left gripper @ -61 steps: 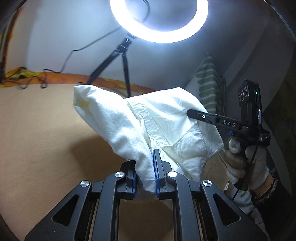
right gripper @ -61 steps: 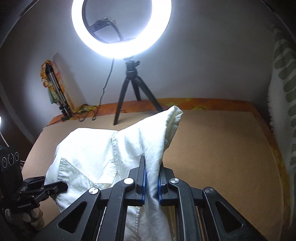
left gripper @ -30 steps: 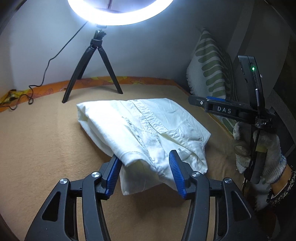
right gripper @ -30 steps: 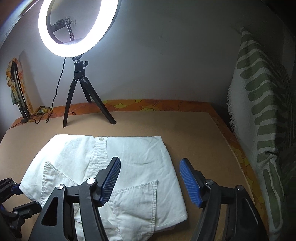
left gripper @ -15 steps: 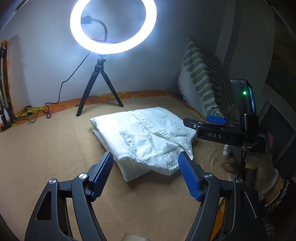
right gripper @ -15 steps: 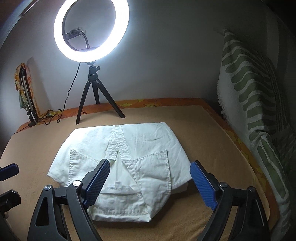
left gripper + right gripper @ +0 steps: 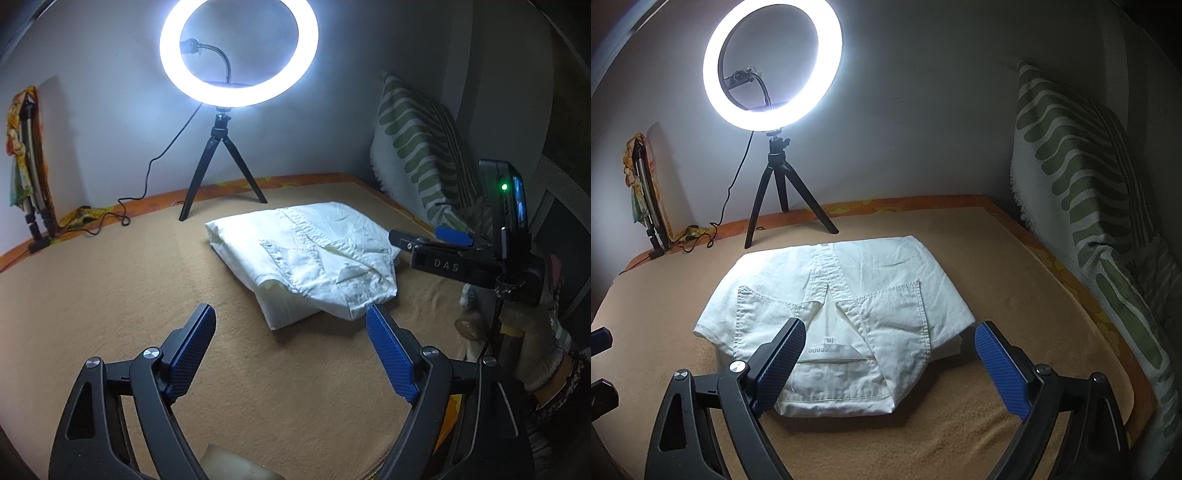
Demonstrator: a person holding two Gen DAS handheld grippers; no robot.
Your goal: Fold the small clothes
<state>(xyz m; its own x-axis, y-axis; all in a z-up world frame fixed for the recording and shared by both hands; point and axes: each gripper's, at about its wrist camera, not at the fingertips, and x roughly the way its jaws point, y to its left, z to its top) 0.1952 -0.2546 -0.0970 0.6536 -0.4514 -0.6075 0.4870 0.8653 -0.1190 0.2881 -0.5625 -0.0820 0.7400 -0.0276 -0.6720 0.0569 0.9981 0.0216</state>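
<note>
Both grippers, left gripper and right gripper, are spreading with nothing between the fingers, so the folded shirt on the bed should lie undisturbed.

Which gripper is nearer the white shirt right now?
Right. The right gripper hangs over the shirt's near edge, jaws opening, pads off the cloth. The left gripper sits back over bare blanket, jaws opening, empty.

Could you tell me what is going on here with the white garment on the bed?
A person holds a two-finger gripper in each hand over a tan blanket. The white cotton garment lies folded on it, in front of a lit ring light on a black tripod. The left gripper and the right gripper hold nothing; their blue-padded jaws are opening, clear of the cloth.
</note>
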